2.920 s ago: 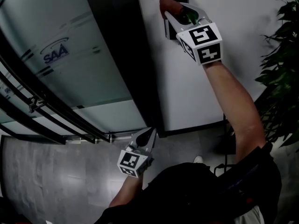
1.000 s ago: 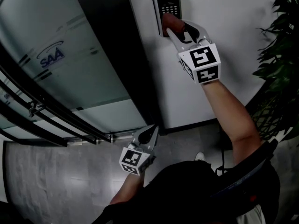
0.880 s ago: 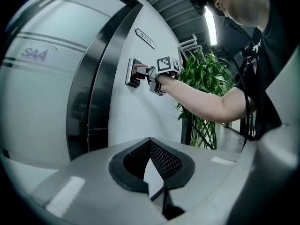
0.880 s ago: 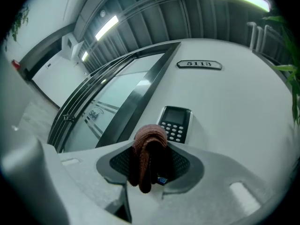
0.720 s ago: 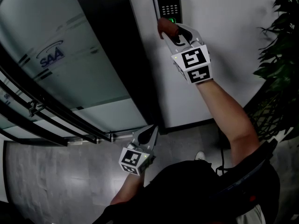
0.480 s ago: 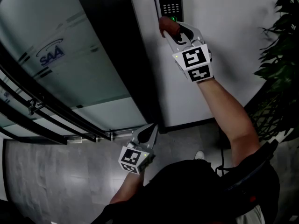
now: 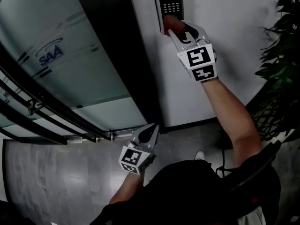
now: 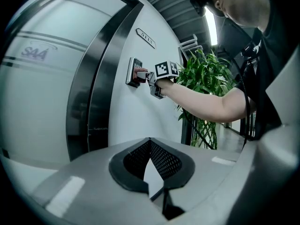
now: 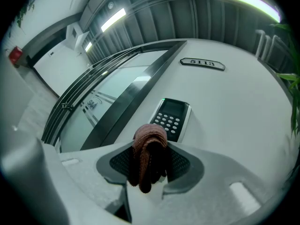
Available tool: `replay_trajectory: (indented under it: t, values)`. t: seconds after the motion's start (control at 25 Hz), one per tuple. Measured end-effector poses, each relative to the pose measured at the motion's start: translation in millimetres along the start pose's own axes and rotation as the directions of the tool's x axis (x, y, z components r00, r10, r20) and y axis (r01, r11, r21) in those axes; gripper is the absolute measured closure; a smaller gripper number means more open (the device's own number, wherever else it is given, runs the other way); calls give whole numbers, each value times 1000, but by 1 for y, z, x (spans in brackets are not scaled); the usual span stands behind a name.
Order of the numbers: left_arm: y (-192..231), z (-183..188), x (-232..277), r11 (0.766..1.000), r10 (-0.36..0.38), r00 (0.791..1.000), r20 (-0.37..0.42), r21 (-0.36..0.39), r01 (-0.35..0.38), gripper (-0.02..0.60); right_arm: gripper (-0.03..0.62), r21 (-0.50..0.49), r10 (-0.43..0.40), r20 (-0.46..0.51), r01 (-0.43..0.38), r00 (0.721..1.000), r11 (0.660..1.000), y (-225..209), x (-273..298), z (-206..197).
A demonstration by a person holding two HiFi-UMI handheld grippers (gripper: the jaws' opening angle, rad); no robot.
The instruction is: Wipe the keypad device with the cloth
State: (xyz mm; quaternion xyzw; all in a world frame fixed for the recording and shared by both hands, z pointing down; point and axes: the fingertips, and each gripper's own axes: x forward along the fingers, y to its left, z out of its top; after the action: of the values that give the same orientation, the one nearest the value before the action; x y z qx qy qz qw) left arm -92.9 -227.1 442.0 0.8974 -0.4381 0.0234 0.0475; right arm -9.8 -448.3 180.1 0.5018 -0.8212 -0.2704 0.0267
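Note:
A dark keypad device (image 7: 168, 6) with a green light at its top hangs on the white wall (image 7: 225, 55); it also shows in the right gripper view (image 9: 171, 118) and small in the left gripper view (image 8: 134, 72). My right gripper (image 7: 174, 26) is shut on a folded reddish-brown cloth (image 9: 148, 156), whose bunched end (image 7: 170, 22) sits over the keypad's lower part. My left gripper (image 7: 149, 136) hangs low near the floor, away from the wall, jaws closed together with nothing between them (image 8: 151, 162).
A dark door frame (image 7: 117, 46) and frosted glass panel (image 7: 61, 55) stand left of the keypad. A leafy plant (image 7: 281, 55) grows at the right. A room number plate (image 9: 202, 63) sits above the keypad. Grey floor (image 7: 56, 182) lies below.
The right gripper with the cloth slid down off the keypad's lower edge and to the left, then came back up onto its lower part. The left gripper stayed put.

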Motion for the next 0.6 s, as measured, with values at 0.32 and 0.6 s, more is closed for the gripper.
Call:
replay_trajectory:
  t: [0.32, 0.6]
  values:
    - [-2, 2, 1, 1000, -3, 1000, 1, 0, 3, 565, 453, 2, -20, -12, 20, 1000, 1000, -12, -5, -5]
    - [-3, 3, 1, 1000, -5, 1000, 4, 1, 5, 565, 451, -4, -41, -26, 40, 999, 999, -25, -11, -10]
